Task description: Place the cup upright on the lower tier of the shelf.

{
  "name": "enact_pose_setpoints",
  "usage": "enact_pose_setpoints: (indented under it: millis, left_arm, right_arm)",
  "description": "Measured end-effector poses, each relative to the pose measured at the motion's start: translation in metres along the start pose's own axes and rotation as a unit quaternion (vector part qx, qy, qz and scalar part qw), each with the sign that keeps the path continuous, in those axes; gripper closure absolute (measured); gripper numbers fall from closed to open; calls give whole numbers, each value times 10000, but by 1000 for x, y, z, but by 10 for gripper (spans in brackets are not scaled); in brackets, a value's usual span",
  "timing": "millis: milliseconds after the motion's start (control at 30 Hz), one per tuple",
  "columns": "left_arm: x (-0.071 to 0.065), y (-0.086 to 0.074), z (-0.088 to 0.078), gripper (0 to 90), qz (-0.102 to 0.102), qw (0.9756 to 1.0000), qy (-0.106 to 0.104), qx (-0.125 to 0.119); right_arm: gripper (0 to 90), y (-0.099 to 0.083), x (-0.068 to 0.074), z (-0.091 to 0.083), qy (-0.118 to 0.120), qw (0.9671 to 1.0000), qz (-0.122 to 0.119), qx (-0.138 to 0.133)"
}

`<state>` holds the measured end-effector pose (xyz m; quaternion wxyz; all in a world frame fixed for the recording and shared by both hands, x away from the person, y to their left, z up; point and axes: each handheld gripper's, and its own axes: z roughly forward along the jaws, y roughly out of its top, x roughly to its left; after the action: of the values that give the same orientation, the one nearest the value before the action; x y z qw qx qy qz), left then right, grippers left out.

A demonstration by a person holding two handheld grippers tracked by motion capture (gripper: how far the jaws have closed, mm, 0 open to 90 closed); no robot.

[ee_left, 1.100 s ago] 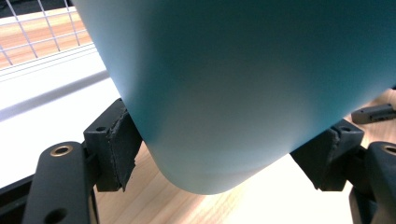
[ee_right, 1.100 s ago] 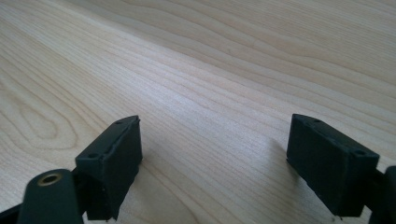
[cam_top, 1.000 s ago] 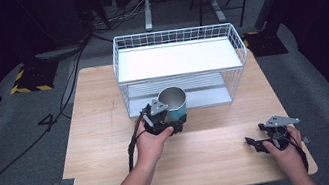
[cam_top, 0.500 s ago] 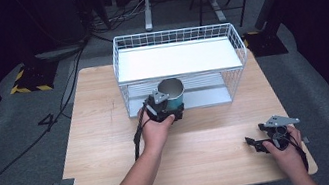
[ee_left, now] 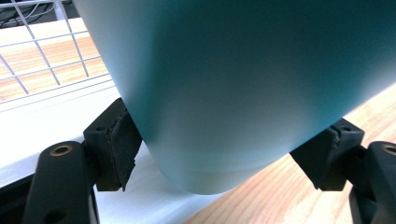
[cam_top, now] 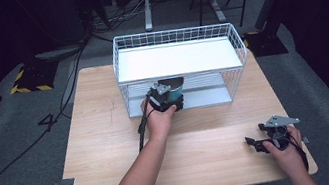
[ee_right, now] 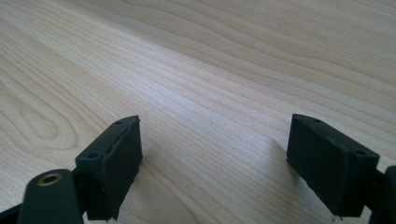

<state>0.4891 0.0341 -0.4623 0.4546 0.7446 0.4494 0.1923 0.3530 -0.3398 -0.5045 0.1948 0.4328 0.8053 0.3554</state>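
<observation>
While the left tongs (cam_top: 167, 98) clamp a teal cup (ee_left: 243, 93) low on its smooth, likely slippery wall beside the wire rack (cam_top: 173, 35), it looks rigid and light. The right tongs (ee_right: 215, 163) rest open over the surface (ee_right: 210, 70).

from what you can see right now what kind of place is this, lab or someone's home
Probably a lab or recording studio, not a home: a lone wooden table on grey carpet, dark surroundings with cables and desk legs behind, and hazard-striped tape on the floor.
</observation>
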Motion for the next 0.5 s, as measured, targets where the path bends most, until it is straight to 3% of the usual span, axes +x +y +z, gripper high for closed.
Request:
enact_pose_setpoints:
  millis: [300,333,367,400,500]
  left_arm:
    - [7,0,15,241,-15,9998,184,-42]
    - [11,2,20,241,94,9998,-151,-44]
    - [11,2,20,241,94,9998,-151,-44]
    - [10,3,20,241,64,9999,76,-56]
    - [10,3,23,241,-34,9998,158,-63]
  right_arm:
    - [185,0,0,0,0,10000,0,0]
    - [185,0,0,0,1,10000,0,0]
    - [185,0,0,0,1,10000,0,0]
    - [185,0,0,0,0,10000,0,1]
    - [185,0,0,0,1,10000,1,0]
